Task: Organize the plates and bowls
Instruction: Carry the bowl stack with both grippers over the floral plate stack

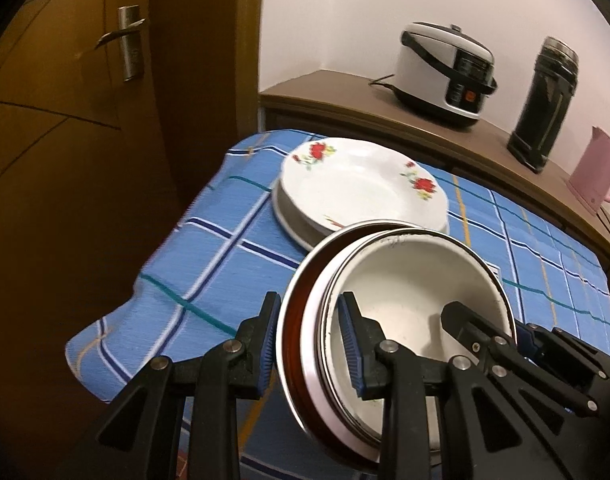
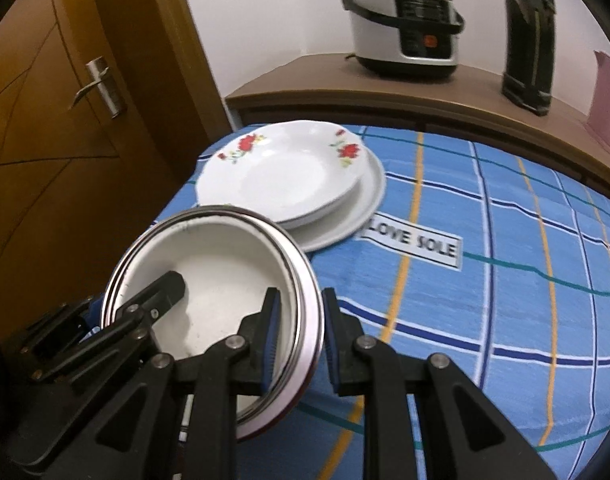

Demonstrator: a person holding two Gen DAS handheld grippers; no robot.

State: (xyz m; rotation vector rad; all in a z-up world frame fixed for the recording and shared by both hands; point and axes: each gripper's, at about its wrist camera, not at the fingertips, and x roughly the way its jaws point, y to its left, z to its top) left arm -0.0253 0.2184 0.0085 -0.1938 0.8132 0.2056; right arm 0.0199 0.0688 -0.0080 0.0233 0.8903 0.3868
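Note:
A stack of nested white enamel bowls [image 1: 405, 292] [image 2: 225, 256] with metal rims and a red-brown outside hangs tilted over the near part of the table. My left gripper [image 1: 311, 344] [image 2: 121, 300] is shut on its left rim, one finger inside and one outside. On the opposite rim my right gripper [image 2: 301, 340] [image 1: 501, 332] is shut the same way. Just beyond the bowls, a white plate with red flowers [image 1: 361, 188] [image 2: 285, 172] lies on a wider plain plate [image 2: 369, 200] at the table's far left.
The table wears a blue checked cloth [image 1: 209, 264] [image 2: 505, 280] with a "LOVE SOLE" label [image 2: 413, 242]. Behind it a brown sideboard [image 1: 337, 88] carries a rice cooker [image 1: 445, 72] [image 2: 405, 28], a black flask [image 1: 545, 104] and a pink kettle [image 1: 597, 168]. A wooden door [image 1: 85, 120] stands left.

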